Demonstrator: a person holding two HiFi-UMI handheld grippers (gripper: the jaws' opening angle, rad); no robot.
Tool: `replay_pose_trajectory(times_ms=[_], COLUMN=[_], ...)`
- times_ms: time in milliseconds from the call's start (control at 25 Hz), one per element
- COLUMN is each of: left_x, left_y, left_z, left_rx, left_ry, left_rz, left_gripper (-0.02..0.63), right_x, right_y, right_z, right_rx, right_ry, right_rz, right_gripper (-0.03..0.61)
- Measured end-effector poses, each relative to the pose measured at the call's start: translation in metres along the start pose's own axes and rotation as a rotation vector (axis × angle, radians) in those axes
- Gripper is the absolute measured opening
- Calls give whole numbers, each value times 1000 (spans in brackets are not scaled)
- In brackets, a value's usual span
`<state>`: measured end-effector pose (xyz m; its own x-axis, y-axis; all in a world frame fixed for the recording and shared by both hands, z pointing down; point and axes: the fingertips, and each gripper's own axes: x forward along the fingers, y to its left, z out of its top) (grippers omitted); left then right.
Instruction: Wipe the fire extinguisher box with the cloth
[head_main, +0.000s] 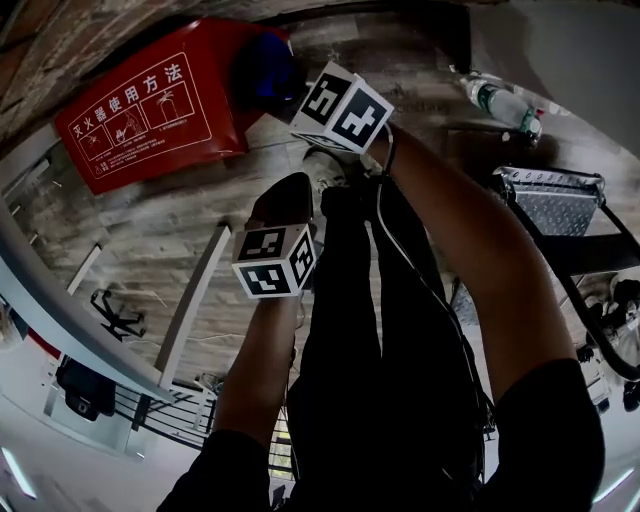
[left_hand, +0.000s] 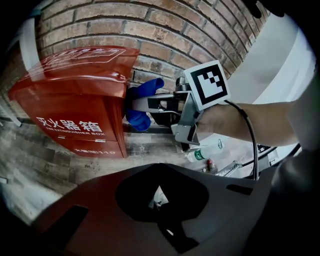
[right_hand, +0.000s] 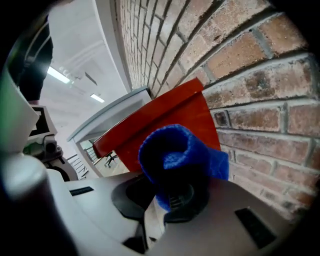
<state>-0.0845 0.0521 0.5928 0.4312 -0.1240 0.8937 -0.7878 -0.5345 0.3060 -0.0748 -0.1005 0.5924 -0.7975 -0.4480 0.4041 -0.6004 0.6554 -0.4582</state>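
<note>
Behind the fire extinguisher box (left_hand: 75, 110) stood the brick wall (left_hand: 200, 30), the biggest thing we saw, with the box set against its foot. We counted one box, red, with white lettering on its front and a printed panel on its lid. We held two grippers. The right gripper (right_hand: 172, 197) reached in at the box's side panel, on the side away from the lettered front, and its jaws were clamped on the cloth (right_hand: 175, 150). The left gripper (left_hand: 167, 225) hung well back from the box, pointing towards its front, and its jaws looked closed together with nothing between them. We counted one cloth, blue and bunched into a thick roll. From the left gripper's view it seemed to touch the box's side panel high up, just beside the wall. We counted one clear plastic bottle (left_hand: 202, 152) with a green label, lying on the floor beyond the box's side, clear of the work. We judged the wiping to be under way on that side panel. The next move called for dragging the cloth along the panel with steady pressure, then carrying it round to the lid and the front, which looked untouched.
</note>
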Motion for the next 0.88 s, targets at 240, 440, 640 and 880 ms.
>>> replay_pose_trajectory(times_ms=[240,440,640,880], left_x=[6,14,34,71], left_y=[11,18,24,30], left_z=[-9,-10,-20,-33], left_rx=[-30,-35,-9,63], left_ry=[11,8,11,49], left_rz=[29,39,26,-13], left_gripper=[-6,-6,-6,-6], right_x=[-2,4,16,31], right_y=[39,31,8,-18], right_z=[-22,-31,-43,-63], right_rx=[-5,-2,-6,49], right_ry=[6,12,10,-32], right_rz=[67,68,36,-23], right_gripper=[43,41,43,41])
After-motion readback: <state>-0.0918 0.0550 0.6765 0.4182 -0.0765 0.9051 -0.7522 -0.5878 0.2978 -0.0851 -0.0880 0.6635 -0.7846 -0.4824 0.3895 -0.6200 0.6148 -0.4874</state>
